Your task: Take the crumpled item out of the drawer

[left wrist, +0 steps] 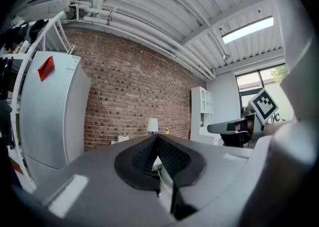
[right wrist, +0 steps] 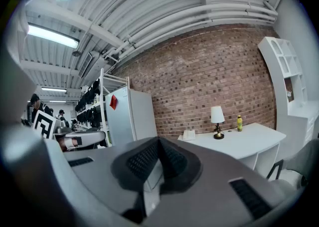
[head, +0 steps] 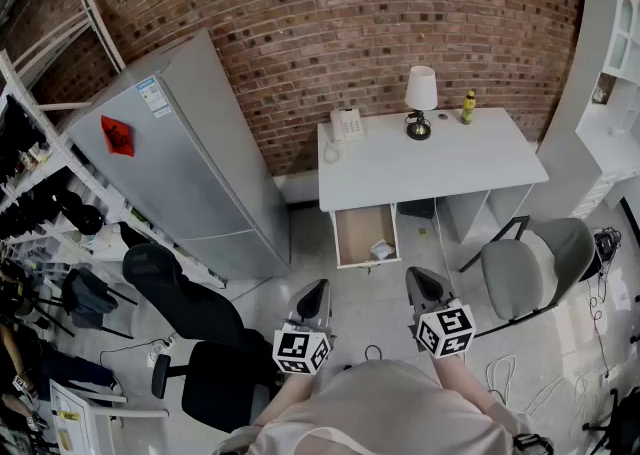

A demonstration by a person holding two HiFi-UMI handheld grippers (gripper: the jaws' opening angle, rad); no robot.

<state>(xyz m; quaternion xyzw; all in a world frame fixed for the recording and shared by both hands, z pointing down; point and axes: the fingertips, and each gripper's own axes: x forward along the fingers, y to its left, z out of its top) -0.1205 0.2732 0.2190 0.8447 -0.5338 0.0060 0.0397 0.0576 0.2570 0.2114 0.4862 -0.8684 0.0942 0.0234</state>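
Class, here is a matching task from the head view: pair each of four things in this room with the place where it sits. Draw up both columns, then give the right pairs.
Things
1. white-shaded table lamp
2. pale crumpled item
3. red diamond-shaped sticker
4. grey padded chair

Places
A. on the tall silver fridge
B. in the open wooden drawer
C. on the white desk, between the white telephone and the yellow bottle
D. on the floor, right of the drawer

Pairs: 1-C, 2-B, 3-A, 4-D
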